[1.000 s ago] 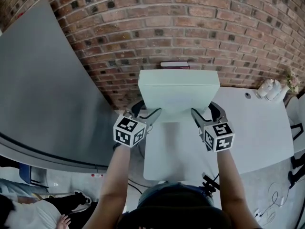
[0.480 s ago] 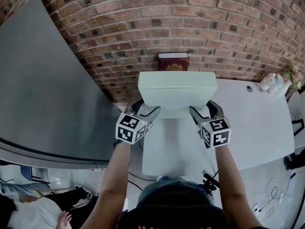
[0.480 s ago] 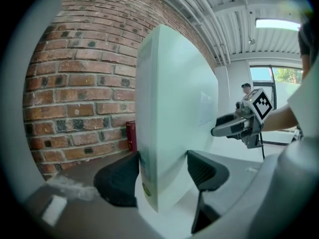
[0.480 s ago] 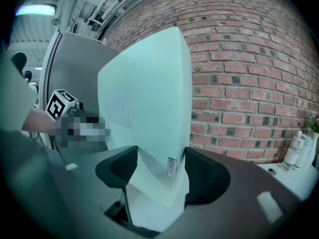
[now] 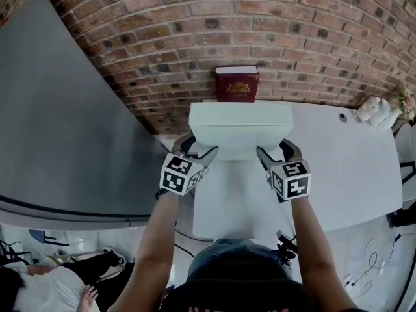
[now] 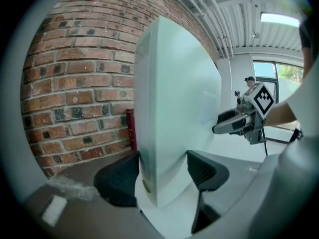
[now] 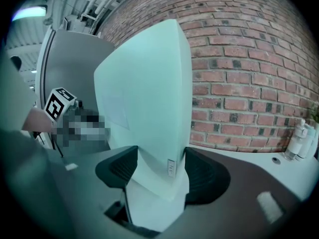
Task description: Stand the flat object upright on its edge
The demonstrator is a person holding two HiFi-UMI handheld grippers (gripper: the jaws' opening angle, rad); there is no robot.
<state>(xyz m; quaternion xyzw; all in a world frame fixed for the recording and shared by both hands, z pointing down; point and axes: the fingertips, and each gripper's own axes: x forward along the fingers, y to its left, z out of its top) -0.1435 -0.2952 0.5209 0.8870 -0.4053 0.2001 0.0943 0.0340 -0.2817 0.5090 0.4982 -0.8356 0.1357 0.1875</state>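
Clamping, left gripper [image 6: 162,173]: jaws pressed on white box [image 5: 240,125], left end
Right gripper [image 7: 160,173]: jaws pressed on its right end
Table [image 5: 351,168]: white box upright above it
Red book [image 5: 237,86]: behind, against brick wall [image 5: 312,38]

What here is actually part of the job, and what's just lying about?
In the job:
box
left claw and right claw, both gripping it
table

Lying about:
book by the wall
bottles
grey panel

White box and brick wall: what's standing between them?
A dark red book stands between the white box and the brick wall, seen in the head view.
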